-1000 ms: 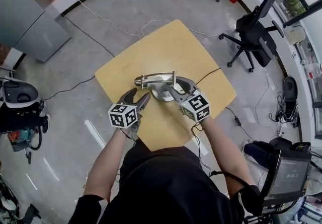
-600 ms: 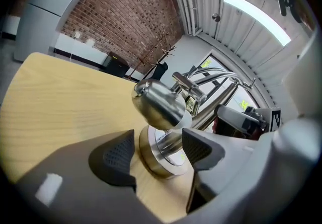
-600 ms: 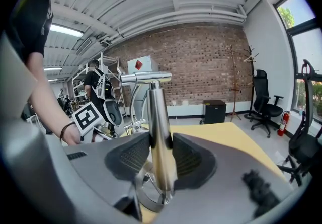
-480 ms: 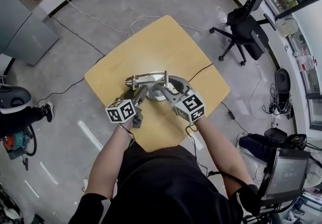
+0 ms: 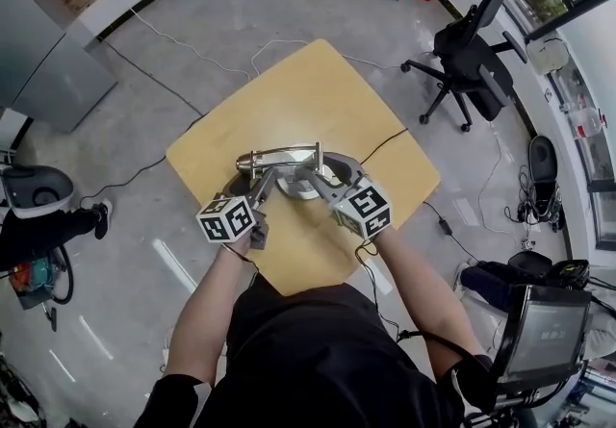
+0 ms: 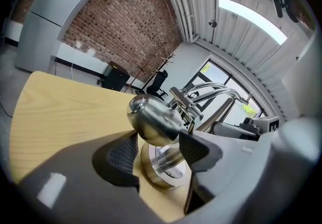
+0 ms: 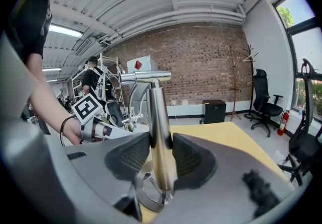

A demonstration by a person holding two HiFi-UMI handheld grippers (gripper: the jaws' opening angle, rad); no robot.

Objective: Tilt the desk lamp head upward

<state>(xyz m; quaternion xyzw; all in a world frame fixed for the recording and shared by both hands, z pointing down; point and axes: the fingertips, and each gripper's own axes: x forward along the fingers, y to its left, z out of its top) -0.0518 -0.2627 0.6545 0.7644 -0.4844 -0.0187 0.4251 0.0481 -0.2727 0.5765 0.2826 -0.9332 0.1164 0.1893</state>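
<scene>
A chrome desk lamp is being kept standing near the middle of a wooden table, its round base resting flat on the tabletop. The lamp's upright post is being gripped by the right gripper, with 1 ribbed pad pressed to each side of the post low down, just above the base. The lamp head, a rounded chrome tube, is being carried roughly level above the base, pointing to the left in the head view. It is being taken between the 2 jaws of the left gripper, which have just been closing. The head is filling the gap between them, and the pads are being laid against its 2 sides near its rounded end. A black cable is being trailed from the lamp across the table to its right edge. A black office chair is being left on the grey floor, well apart from the table.
</scene>
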